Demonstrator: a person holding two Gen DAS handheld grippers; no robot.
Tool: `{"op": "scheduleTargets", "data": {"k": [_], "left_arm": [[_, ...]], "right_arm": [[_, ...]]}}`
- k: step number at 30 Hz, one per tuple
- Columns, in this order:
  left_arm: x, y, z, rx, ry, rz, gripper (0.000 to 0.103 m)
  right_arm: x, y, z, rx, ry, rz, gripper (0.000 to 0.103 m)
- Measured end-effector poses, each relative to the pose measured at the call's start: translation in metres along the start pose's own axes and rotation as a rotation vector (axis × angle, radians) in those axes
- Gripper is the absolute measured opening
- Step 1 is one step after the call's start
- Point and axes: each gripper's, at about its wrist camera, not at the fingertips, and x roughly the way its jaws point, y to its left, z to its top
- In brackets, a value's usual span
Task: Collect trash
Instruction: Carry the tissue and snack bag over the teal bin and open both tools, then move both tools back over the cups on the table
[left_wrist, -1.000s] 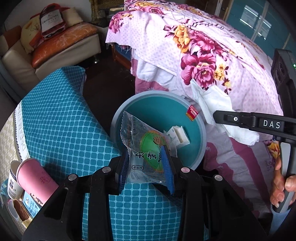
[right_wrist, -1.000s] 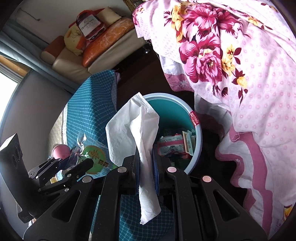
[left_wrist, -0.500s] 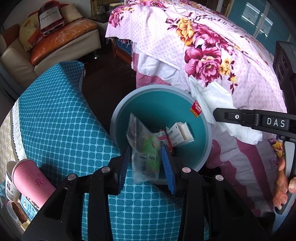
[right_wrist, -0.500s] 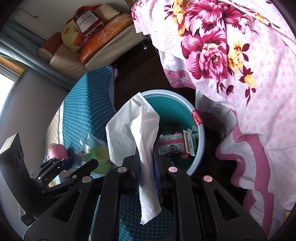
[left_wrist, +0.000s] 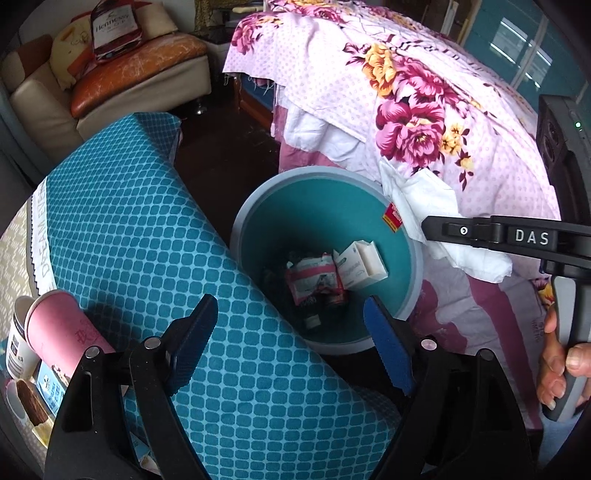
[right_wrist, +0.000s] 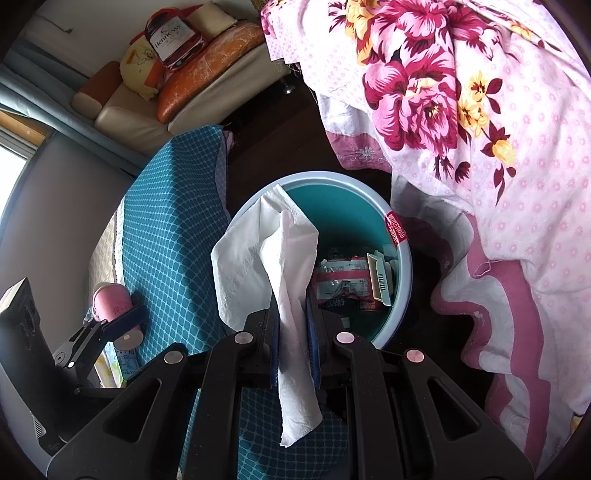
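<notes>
Far left of the left wrist view: pink cup (left_wrist: 59, 328) lying on the counter (left_wrist: 147, 236) beside a white cup (left_wrist: 16, 332) and some packets, uncollected.

Left gripper (left_wrist: 291, 343): jaws opening, wide apart, nothing between them. It hangs over the counter edge and the near rim of the bin (left_wrist: 328, 236). No wrapper is visible under it; whatever it dropped can't be picked out among the bin contents.

The bin stands on the floor between counter and bed (left_wrist: 424, 110). At its bottom are a pink-white wrapper (left_wrist: 314, 280), a white box (left_wrist: 362, 262) and darker scraps too small to tell.

Right gripper (right_wrist: 291, 332): jaws nearly closed, pinching a white tissue (right_wrist: 273, 258). The upper half fans above the pads and the tail hangs below. In the right wrist view it sits over the bin's near rim, not its centre.

Risks from here:
- Tissue is light and floppy. Released this near the rim, it may drape over the edge or slide to the floor. Better to move further over the opening first.
- Tissue may cling to the ridged pads when the jaws part, and a shake could fling it wide.
- Bed cover hangs close by the bin's right side, so the tissue could land on it.
- Left gripper, going back for the cups, could knock the pink cup off the counter edge.
</notes>
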Motion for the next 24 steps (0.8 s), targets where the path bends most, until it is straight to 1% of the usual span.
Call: {"op": "scheduleTargets", "data": {"k": [5, 6, 7, 9, 11, 12, 13, 15, 16, 18, 24], "left_arm": [[-0.008, 0.007, -0.004, -0.029, -0.009, -0.017, 0.084], [-0.010, 0.008, -0.005, -0.033, -0.011, -0.019, 0.084], [-0.011, 0.009, -0.007, -0.036, -0.013, -0.021, 0.084], [-0.014, 0.012, -0.009, -0.042, -0.015, -0.019, 0.084], [-0.017, 0.017, -0.012, -0.049, -0.016, -0.020, 0.085], [-0.018, 0.018, -0.013, -0.053, -0.016, -0.020, 0.085], [-0.019, 0.020, -0.014, -0.058, -0.016, -0.019, 0.085], [-0.023, 0.025, -0.018, -0.070, -0.019, -0.018, 0.089], [-0.025, 0.027, -0.019, -0.075, -0.024, -0.016, 0.092], [-0.031, 0.032, -0.023, -0.083, -0.036, -0.009, 0.093], [-0.042, 0.053, -0.035, -0.135, -0.038, -0.010, 0.093]], "right_arm": [[0.002, 0.002, 0.001, -0.005, 0.007, -0.001, 0.015], [0.003, 0.003, 0.001, -0.006, 0.010, -0.003, 0.020], [0.003, 0.004, 0.001, -0.007, 0.013, -0.006, 0.032], [0.004, 0.006, -0.001, -0.010, 0.014, -0.014, 0.049], [0.005, 0.010, -0.002, -0.022, 0.017, -0.021, 0.051], [0.007, 0.012, -0.002, -0.023, 0.028, -0.017, 0.054], [0.008, 0.014, -0.003, -0.023, 0.033, -0.016, 0.060], [0.009, 0.019, -0.005, -0.029, 0.040, -0.023, 0.067], [0.010, 0.020, -0.006, -0.029, 0.045, -0.023, 0.069], [0.011, 0.024, -0.008, -0.025, 0.059, -0.020, 0.074], [0.009, 0.039, -0.015, -0.035, 0.074, -0.032, 0.076]]}}
